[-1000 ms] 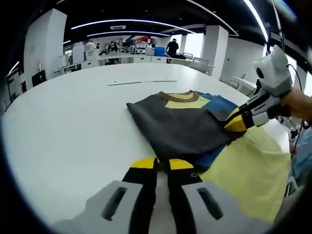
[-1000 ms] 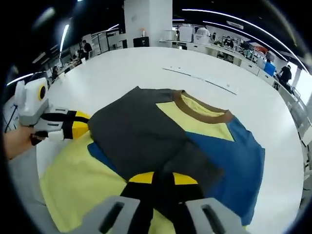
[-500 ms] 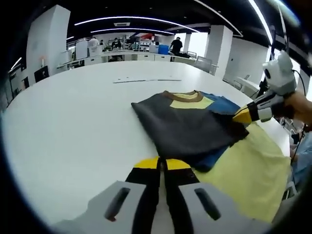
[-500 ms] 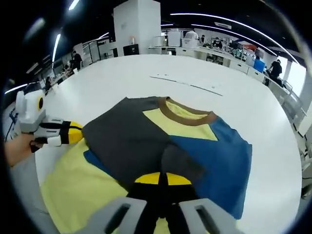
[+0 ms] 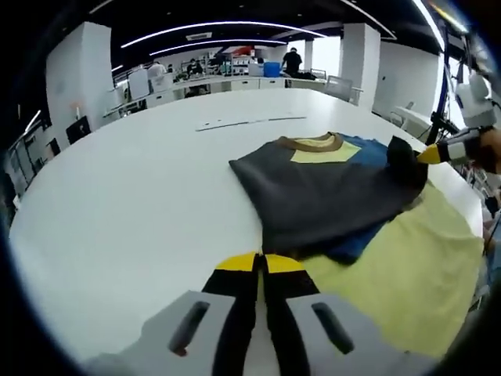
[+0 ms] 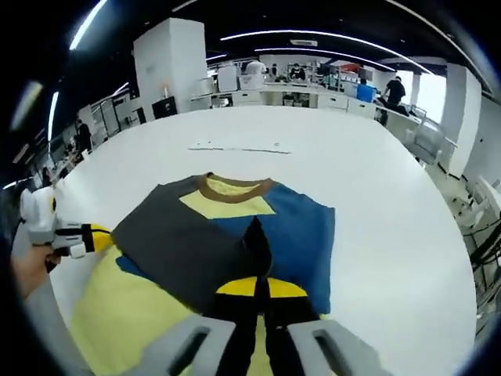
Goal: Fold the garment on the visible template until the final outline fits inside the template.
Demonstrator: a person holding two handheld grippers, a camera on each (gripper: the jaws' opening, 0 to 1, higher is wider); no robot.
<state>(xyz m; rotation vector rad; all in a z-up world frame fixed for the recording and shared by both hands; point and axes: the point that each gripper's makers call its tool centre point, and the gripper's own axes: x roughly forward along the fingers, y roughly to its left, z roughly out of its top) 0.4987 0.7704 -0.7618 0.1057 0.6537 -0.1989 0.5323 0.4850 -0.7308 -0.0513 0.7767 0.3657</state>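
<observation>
Right tongs (image 6: pixel 255 288) pinching the garment's (image 6: pixel 227 235) grey flap should carry it flat; left tongs (image 5: pixel 261 262) pressed together.

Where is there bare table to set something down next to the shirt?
The white table is bare right of the shirt's blue side and beyond the brown collar up to the thin strip. It is crowded at the near edge, where the left tongs and right tongs work.
</observation>
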